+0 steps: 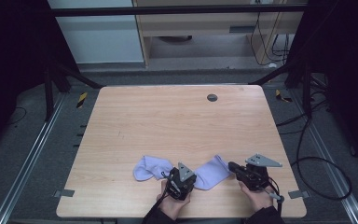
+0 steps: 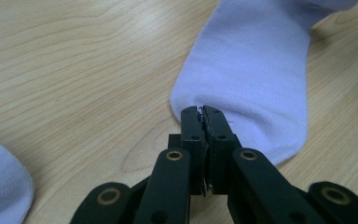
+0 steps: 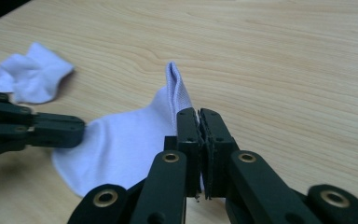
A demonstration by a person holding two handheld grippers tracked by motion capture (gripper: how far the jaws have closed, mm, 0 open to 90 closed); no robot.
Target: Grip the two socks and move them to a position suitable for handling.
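Table (image 1: pixel 177 126): light wood, seen from above; a small dark round disc (image 1: pixel 212 97) near its far edge.

2 pale lilac socks at the lower middle of the high view. Left sock (image 1: pixel 150 168): bunched, lower centre-left, just beside the left gripper. Right sock (image 1: pixel 213 172): lying flat between the 2 grippers, one edge lifted.

Left gripper (image 1: pixel 181 181): lower centre of the high view, held in a hand (image 1: pixel 173 204) entering from the bottom edge, forearm pointing up-frame. Jaws together; in the left gripper view (image 2: pixel 201 112) the tips meet at the right sock's (image 2: pixel 256 74) near edge, fabric apparently nipped between them.

Right gripper (image 1: pixel 235 166): lower right, held by a hand (image 1: pixel 257 198), jaws pointing toward frame left. Jaws clamped on the right sock's (image 3: pixel 121 144) raised edge in the right gripper view (image 3: pixel 199 114).
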